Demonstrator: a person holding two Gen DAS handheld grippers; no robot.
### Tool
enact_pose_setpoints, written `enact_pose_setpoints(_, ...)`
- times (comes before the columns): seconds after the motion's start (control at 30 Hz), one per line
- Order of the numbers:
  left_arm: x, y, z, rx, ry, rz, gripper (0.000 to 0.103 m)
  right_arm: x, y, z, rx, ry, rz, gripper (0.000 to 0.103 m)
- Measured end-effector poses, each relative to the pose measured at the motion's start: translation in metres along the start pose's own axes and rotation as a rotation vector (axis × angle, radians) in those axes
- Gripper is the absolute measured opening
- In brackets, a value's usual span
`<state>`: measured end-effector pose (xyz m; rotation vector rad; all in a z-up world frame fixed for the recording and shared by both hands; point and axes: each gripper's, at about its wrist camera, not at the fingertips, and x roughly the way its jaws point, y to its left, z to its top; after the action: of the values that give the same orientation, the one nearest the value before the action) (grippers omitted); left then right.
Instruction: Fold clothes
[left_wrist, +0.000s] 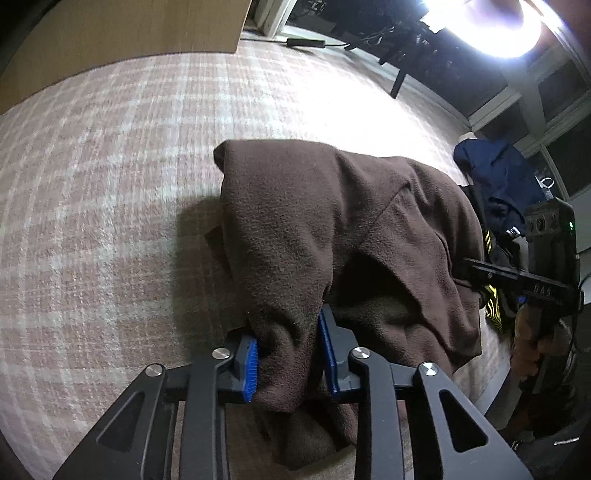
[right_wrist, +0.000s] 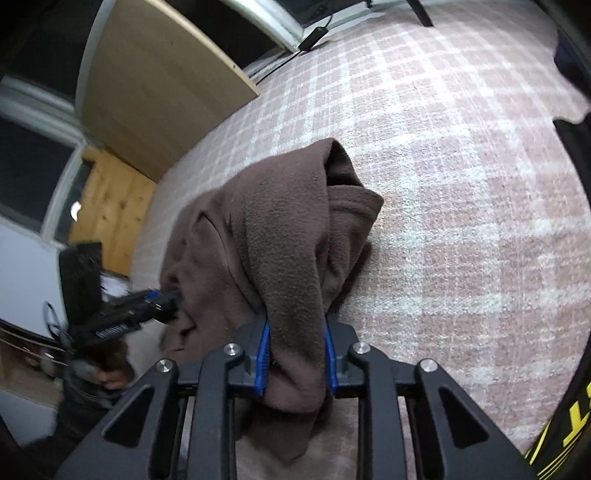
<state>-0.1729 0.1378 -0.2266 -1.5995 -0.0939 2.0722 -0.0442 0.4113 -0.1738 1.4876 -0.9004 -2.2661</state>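
On the pink plaid carpet, a brown fleece garment lies bunched. At its left end, the left gripper has its blue pads clamped on a fold of fleece. At the right end, the right gripper is likewise clamped on a fleece fold. Beyond lie a navy garment and a black garment with yellow print.

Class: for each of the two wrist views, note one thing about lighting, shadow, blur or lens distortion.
Left wrist view: a lamp at top right blows out to white glare, and the brown garment throws a soft shadow leftward on the checked cloth. Right wrist view: the other claw at left is motion-blurred, and the fisheye bends the board edge.
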Motion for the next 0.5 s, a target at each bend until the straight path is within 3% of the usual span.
enact_pose_setpoints(0.07,-0.008,-0.003,0.001,0.013,-0.012,-0.011,0.018,-0.008,0.0,-0.003,0.021,-0.016,0.018,0.022)
enact_pose_setpoints(0.27,-0.042,-0.006,0.005,0.078,-0.058,-0.055,0.016,-0.045,0.03,-0.032,-0.027,-0.077,0.001,0.021)
enact_pose_setpoints(0.37,-0.041,0.005,0.006,0.066,-0.049,-0.092,0.016,-0.044,0.056,-0.03,-0.055,-0.116,-0.026,0.021)
enact_pose_setpoints(0.5,-0.033,0.006,0.029,0.094,-0.049,-0.143,0.016,-0.053,0.077,-0.001,-0.039,-0.174,-0.079,0.021)
